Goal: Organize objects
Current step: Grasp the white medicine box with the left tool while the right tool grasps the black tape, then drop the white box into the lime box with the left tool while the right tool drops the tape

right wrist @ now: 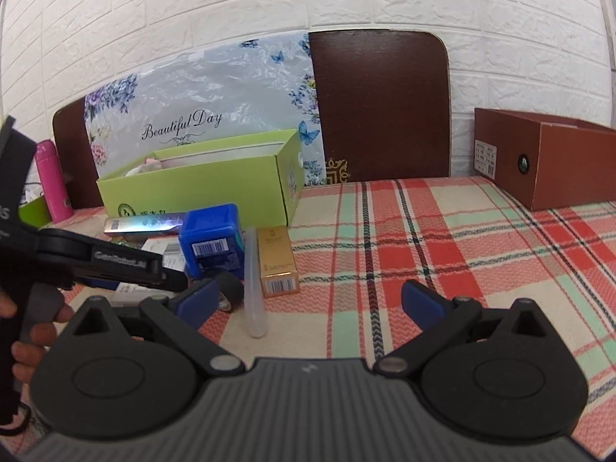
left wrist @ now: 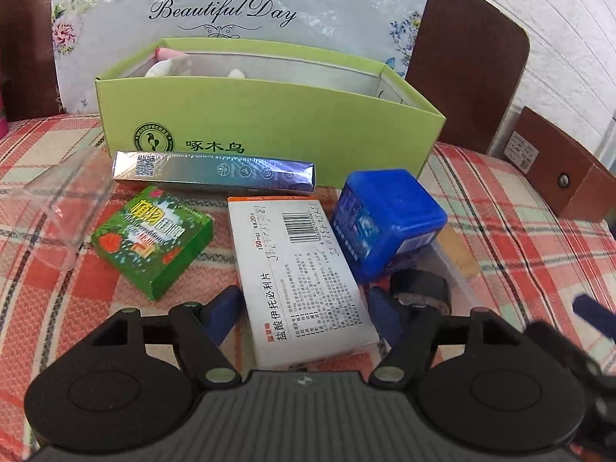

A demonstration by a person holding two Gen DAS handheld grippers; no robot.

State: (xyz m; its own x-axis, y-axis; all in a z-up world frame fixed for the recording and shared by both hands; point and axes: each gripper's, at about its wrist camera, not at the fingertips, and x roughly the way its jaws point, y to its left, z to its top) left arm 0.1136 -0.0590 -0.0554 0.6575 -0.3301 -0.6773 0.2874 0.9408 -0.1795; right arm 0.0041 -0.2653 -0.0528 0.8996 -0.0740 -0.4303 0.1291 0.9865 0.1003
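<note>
My left gripper (left wrist: 304,313) stands open around the white medicine box (left wrist: 304,281) marked "50mg", lying before the green box (left wrist: 269,123) printed 啄木鸟. My right gripper (right wrist: 308,302) is open over the plaid cloth (right wrist: 442,238).

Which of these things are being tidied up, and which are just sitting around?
Job: white box, between the left gripper's fingers; green packet; blue tub; silver box; gold box; green carton.

Lying about: pink flask; brown box; floral bag.
</note>
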